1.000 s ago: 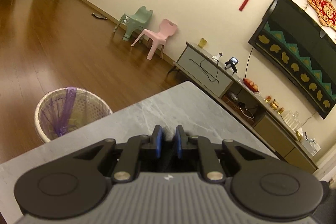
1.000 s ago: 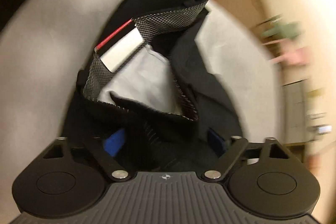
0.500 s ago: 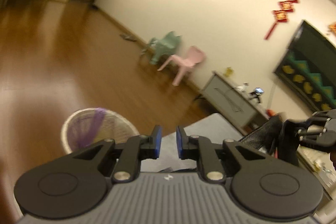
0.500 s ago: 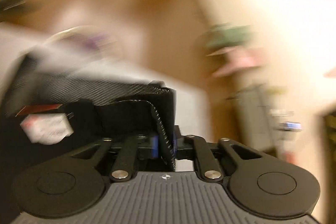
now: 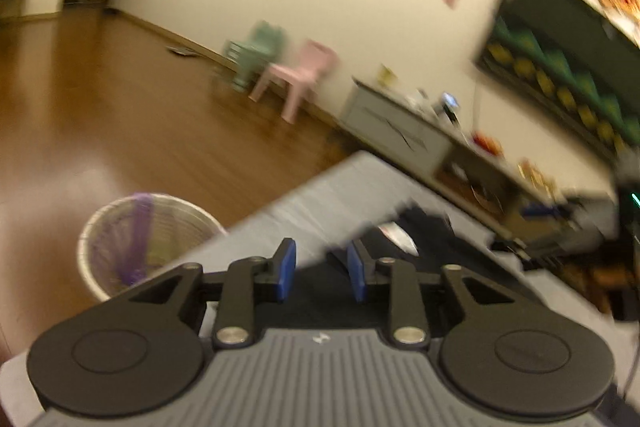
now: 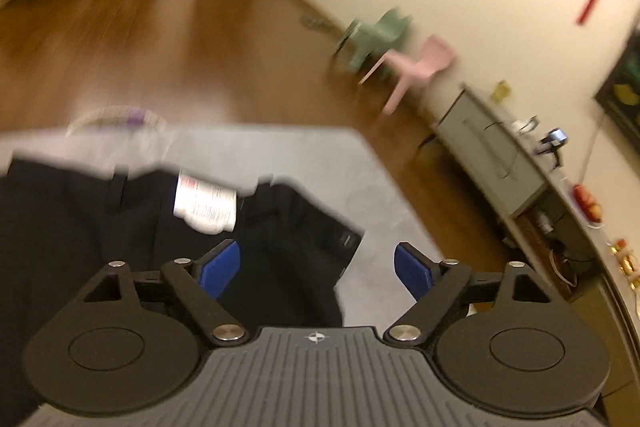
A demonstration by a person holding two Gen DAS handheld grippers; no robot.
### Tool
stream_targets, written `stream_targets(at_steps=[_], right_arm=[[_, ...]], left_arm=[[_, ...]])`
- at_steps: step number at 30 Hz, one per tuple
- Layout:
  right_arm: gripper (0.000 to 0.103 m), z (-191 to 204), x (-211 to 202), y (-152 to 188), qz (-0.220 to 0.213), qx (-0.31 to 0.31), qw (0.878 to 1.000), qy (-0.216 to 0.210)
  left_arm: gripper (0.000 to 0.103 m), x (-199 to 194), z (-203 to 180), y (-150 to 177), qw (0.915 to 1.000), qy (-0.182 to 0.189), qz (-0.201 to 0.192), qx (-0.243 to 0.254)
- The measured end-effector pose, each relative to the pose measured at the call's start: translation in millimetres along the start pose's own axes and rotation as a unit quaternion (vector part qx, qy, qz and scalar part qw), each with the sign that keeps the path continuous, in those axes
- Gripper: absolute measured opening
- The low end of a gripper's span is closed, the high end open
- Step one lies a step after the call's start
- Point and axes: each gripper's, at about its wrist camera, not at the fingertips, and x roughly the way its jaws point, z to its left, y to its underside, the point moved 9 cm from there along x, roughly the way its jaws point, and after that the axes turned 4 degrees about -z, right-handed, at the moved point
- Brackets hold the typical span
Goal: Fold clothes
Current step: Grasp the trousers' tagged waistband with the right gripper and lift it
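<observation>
In the left wrist view, our left gripper has its blue pads spread a little with nothing between them, where half a second ago they were almost pressed together; it now hangs above the near edge of the black garment, which lies on the grey table, so we judge we are preparing a new grasp there. Beside the table on the floor stands the wire wastebasket, lined with a purple bag; what else is inside we cannot tell because of blur. In the right wrist view, our right gripper is spread wide and empty, while a moment before it pinched the garment's waistband; the cloth is released and lies flat with its white label showing, so one laying-out step seems done
</observation>
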Motion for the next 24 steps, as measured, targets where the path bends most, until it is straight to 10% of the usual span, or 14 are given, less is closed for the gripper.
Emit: stream_targets(at_steps=[6, 9, 11, 19, 24], right_arm=[[0.083, 2, 63, -4, 0.017, 0.03, 0.998, -0.058], [0.019, 13, 96, 3, 0.064, 0.043, 0.991, -0.11], [0.006, 20, 95, 4, 0.066, 0.02, 0.99, -0.124], [0.002, 35, -55, -34, -0.134, 0.071, 0.96, -0.236], [0.004, 4, 12, -7, -0.051, 0.133, 0.974, -0.174]], left_arm=[[0.028, 18, -31, 21, 0.9977, 0.031, 0.035, 0.05], [0.027, 26, -26, 27, 0.9975, 0.024, 0.045, 0.05], [0.027, 27, -18, 29, 0.998, 0.02, 0.048, 0.036], [0.027, 18, -5, 12, 0.9998, 0.005, 0.017, -0.001], [0.027, 24, -20, 24, 0.9986, 0.021, 0.044, 0.02]])
